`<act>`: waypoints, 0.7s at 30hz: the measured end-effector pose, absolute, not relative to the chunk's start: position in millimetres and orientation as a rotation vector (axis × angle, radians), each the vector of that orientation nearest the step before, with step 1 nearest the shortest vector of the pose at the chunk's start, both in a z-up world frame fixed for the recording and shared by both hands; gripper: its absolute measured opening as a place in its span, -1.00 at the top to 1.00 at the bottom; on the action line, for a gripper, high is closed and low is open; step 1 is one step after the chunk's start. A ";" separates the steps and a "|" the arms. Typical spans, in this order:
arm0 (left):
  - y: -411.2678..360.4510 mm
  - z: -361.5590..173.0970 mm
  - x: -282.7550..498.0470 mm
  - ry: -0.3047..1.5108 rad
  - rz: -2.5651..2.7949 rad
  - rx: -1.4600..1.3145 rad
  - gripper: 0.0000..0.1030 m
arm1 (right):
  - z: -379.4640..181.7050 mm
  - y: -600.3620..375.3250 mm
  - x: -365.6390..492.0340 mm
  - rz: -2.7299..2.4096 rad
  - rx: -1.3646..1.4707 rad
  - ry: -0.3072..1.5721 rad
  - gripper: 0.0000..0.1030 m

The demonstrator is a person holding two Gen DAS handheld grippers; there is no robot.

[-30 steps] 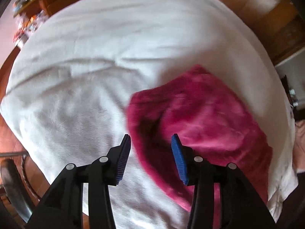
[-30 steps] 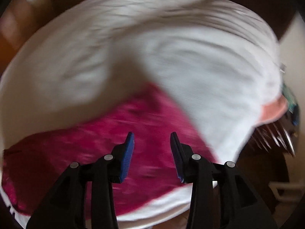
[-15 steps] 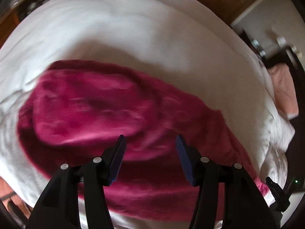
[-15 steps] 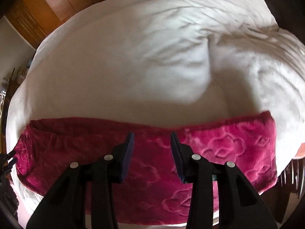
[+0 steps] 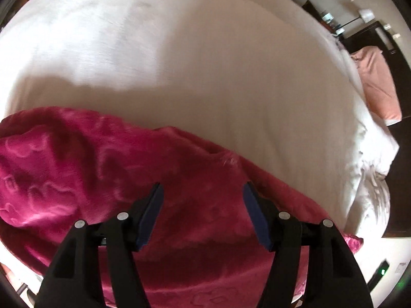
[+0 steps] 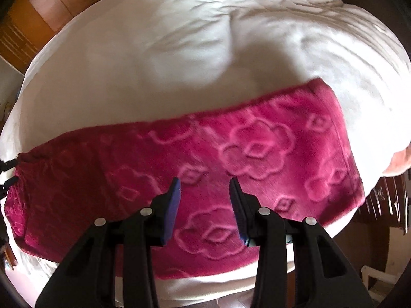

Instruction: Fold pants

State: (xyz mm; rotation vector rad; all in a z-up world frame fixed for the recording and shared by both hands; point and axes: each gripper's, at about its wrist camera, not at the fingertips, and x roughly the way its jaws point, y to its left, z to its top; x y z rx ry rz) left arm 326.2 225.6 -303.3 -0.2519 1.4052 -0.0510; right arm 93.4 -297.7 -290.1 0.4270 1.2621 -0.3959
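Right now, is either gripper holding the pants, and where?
Nothing is held. Left gripper and right gripper both hover open above the pants.

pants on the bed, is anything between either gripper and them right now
Nothing visible. The magenta pants lie spread on the white bedding. The left gripper and right gripper are both open directly over the fabric, with only air between.
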 end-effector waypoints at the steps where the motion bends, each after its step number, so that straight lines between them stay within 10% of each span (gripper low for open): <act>1: 222.8 -307.2 328.9 1.415 -0.034 -0.239 -0.24 | -290.6 -298.6 89.0 -0.405 0.434 1.263 0.22; 7: 209.7 -332.3 352.8 1.468 0.078 -0.230 -0.23 | -294.2 -299.9 66.5 -0.448 0.440 1.277 0.22; 12: 203.0 -338.4 364.6 1.452 0.100 -0.292 0.71 | -296.3 -297.1 52.9 -0.464 0.429 1.289 0.22; 21: 198.4 -287.6 388.7 1.251 0.025 -0.369 1.00 | -307.3 -310.7 37.2 -0.503 0.435 1.315 0.22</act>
